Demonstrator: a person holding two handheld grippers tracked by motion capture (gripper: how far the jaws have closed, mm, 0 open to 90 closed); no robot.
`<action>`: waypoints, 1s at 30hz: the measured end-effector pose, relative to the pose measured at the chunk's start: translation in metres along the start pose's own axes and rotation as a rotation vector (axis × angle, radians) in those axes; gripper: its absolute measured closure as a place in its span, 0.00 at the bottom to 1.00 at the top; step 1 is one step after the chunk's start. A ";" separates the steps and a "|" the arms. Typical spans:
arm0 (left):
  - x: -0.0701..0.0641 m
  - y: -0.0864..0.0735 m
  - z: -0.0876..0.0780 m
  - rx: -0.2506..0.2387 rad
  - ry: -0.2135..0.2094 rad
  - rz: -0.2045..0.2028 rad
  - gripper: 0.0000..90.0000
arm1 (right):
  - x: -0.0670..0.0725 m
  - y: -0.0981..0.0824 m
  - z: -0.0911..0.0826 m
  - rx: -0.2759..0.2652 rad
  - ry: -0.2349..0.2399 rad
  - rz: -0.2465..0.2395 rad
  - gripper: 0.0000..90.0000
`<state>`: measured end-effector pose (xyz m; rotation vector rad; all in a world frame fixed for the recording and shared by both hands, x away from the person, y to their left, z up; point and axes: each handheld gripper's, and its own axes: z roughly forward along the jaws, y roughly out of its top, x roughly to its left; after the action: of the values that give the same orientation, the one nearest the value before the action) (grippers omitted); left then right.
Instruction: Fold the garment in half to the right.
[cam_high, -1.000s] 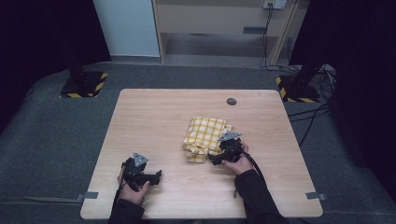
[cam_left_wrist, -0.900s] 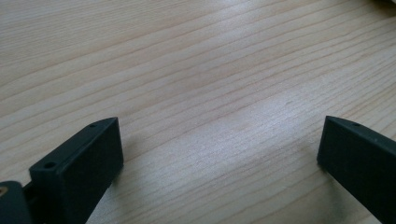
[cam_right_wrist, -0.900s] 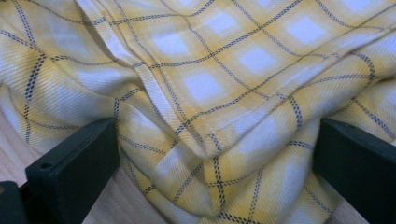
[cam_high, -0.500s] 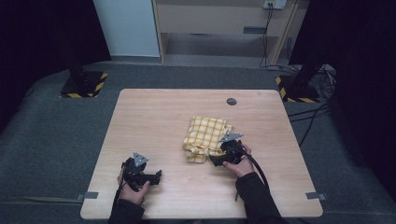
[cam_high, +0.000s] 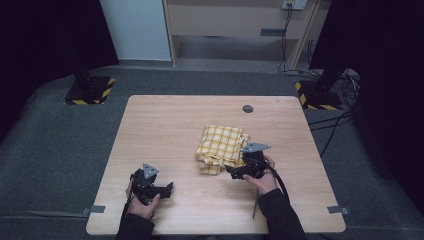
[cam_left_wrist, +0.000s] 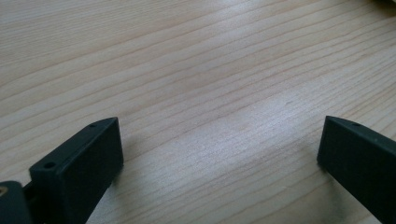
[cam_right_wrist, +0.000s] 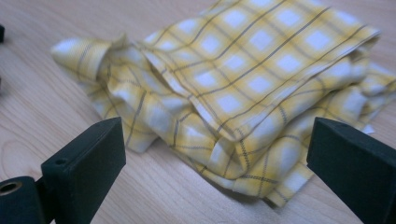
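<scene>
Now the right tongs (cam_high: 234, 172) are drawing slightly back from the folded yellow checked cloth (cam_high: 221, 148) lying right of the tabletop (cam_high: 165, 125) centre, jaws wide and empty, while the left tongs (cam_high: 167, 188), also wide, are resting apart, so a new grasp seems next.

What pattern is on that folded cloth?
Yellow and white check with thin dark lines; the cloth shows best in right gripper view.
</scene>
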<state>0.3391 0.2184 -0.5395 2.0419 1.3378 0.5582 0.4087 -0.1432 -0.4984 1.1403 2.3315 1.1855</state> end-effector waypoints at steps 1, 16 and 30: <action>0.000 0.000 0.000 0.000 0.000 0.000 0.00 | 0.000 0.001 -0.003 -0.007 -0.018 0.013 0.05; 0.000 0.000 0.000 0.000 0.000 0.000 0.00 | -0.018 -0.014 -0.034 -0.054 -0.169 0.089 0.02; 0.000 0.000 0.000 0.000 0.000 0.000 0.00 | -0.027 -0.035 -0.051 -0.050 -0.204 0.117 0.03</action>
<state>0.3390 0.2184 -0.5395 2.0422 1.3376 0.5584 0.3795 -0.2039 -0.4968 1.3295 2.0980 1.1018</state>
